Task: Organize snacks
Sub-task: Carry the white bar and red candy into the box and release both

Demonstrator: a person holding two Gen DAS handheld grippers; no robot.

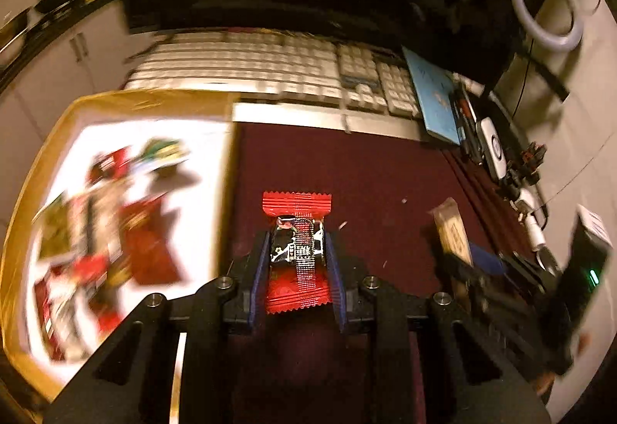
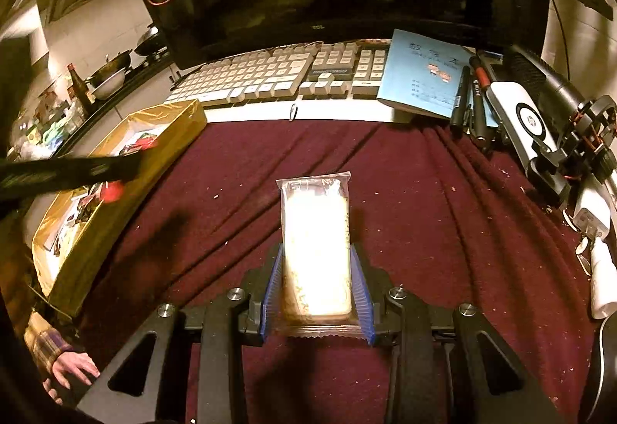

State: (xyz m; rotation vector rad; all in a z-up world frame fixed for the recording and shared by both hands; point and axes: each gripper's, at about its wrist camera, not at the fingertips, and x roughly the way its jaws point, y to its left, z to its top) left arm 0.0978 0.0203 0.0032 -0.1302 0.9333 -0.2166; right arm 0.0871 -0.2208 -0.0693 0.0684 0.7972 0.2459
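While clamped — tools on snacks.

R tongs gripping pale snack pkt, gold box left

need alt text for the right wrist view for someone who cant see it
The right gripper has its jaws shut on a pale cake in a clear plastic wrapper, above a wrinkled maroon cloth. A gold cardboard box of assorted snacks sits to the left, with a white and grey keyboard and a light blue booklet behind.
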